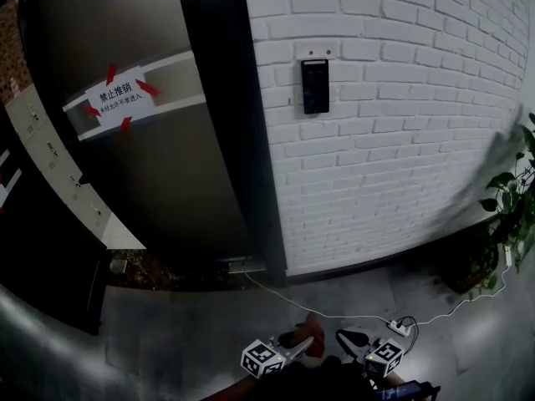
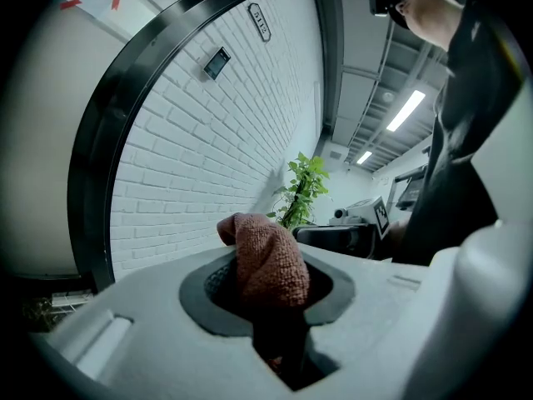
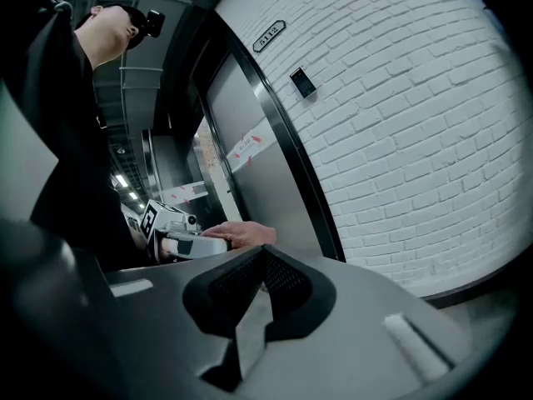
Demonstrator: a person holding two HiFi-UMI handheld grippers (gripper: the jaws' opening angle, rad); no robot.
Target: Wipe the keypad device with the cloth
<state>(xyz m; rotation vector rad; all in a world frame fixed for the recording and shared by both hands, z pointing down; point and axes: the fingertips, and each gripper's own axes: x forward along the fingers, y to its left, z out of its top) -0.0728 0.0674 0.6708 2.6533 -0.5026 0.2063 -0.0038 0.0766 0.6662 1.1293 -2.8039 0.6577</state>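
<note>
The keypad device [image 1: 315,86] hangs upright on the white brick wall [image 1: 401,132], toward 12 o'clock in the head view, just right of the dark door frame. The grey door [image 1: 159,174] with its taped sign [image 1: 121,97] lies toward 10 o'clock. Both grippers sit low at 6 o'clock, well apart from the device. The left gripper [image 2: 268,283] is clenched on a reddish-brown cloth [image 2: 265,252], which bulges up from between its jaws. The right gripper [image 3: 260,277] has its jaws pressed together with nothing between them. A leafy plant [image 1: 512,211] stands at 3 o'clock, and a white power strip [image 1: 399,327] lies on the floor near the right gripper.
</note>
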